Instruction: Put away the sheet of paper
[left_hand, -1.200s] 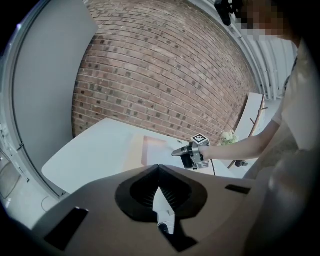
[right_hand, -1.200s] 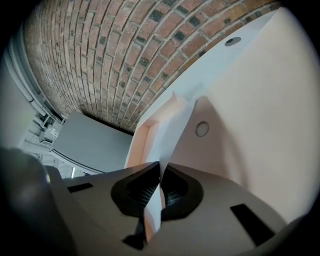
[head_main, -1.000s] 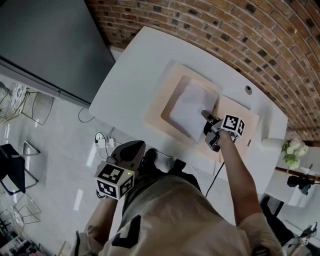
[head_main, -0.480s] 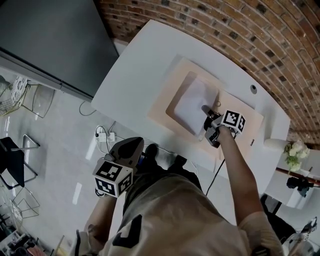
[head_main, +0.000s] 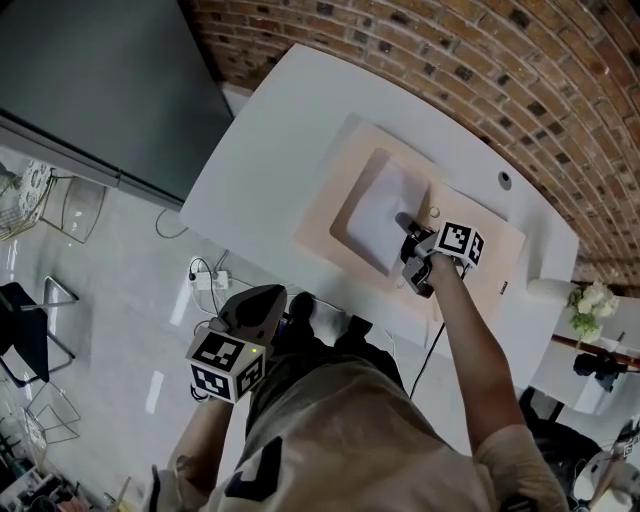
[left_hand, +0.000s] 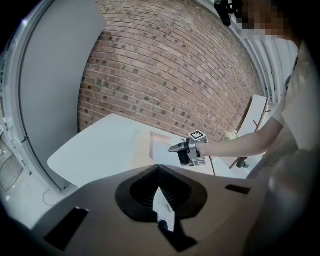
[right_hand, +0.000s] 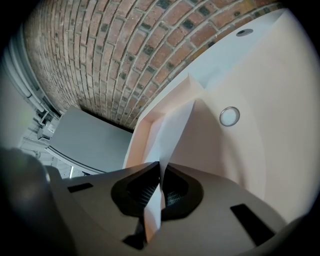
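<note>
Head view: paper in right hand-held gripper

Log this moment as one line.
right gripper: shut on sheet of paper, above beige tray | left gripper: shut, empty, away from white table

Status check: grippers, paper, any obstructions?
Right gripper shut on sheet of paper, over beige mat. Left gripper shut, empty, off the table. Small round disc beside paper, not blocking.
</note>
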